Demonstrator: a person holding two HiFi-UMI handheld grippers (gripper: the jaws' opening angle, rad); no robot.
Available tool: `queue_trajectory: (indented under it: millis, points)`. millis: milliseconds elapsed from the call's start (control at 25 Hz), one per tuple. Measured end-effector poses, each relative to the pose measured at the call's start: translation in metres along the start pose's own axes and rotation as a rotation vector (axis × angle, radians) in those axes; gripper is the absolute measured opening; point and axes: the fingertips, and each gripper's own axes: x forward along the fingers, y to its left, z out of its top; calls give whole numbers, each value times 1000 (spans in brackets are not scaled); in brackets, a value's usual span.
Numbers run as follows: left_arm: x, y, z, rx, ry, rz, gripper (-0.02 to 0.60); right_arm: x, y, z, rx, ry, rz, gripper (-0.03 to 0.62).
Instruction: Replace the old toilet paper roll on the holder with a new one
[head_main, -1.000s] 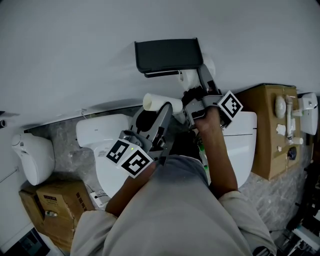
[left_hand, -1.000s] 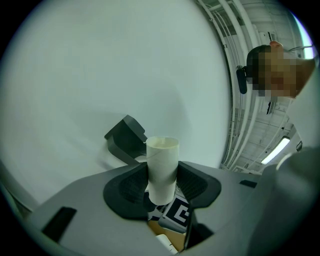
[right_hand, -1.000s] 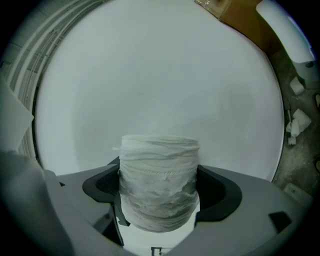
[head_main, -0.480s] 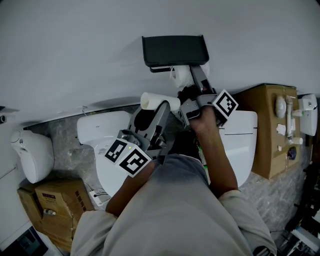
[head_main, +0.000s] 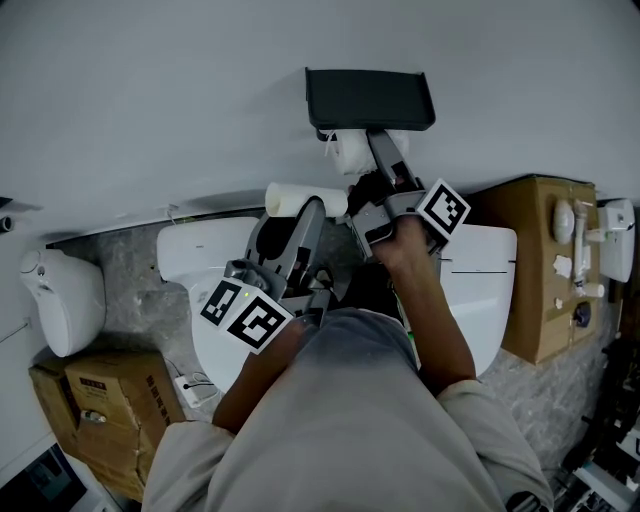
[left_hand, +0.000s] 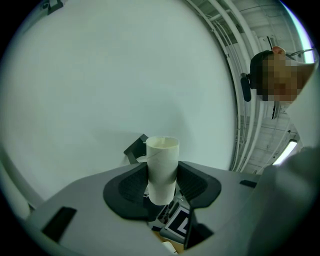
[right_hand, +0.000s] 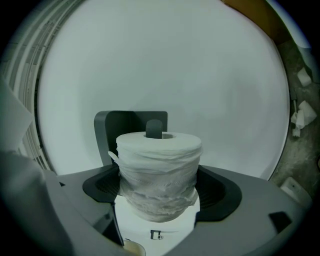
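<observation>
Dark holder (head_main: 370, 98): upper centre of the head view. New toilet paper roll (right_hand: 159, 172): just below the holder, clamped between right claw (right_hand: 160, 189) pads, set wide. Empty cardboard tube (left_hand: 162, 167): centre-left, gripped in the narrower left claw (left_hand: 162, 186).

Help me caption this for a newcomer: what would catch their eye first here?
First comes the full white roll, clamped in the jaws of the right gripper and held close up to the dark holder on the wall. Next is the bare cardboard tube, pinched in the left gripper, at the holder's lower left in the head view.
</observation>
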Motion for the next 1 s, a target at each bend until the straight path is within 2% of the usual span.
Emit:
queue_trajectory:
  millis: [400, 640, 1000]
  points:
    - [5, 4, 13, 17, -14, -8, 170, -3, 4, -13, -52, 72, 24, 451]
    - [15, -5, 21, 99, -4, -24, 170, -18, 11, -24, -102, 134, 33, 449]
    - [27, -14, 37, 188, 24, -64, 170, -43, 34, -57, -329, 303, 79, 446]
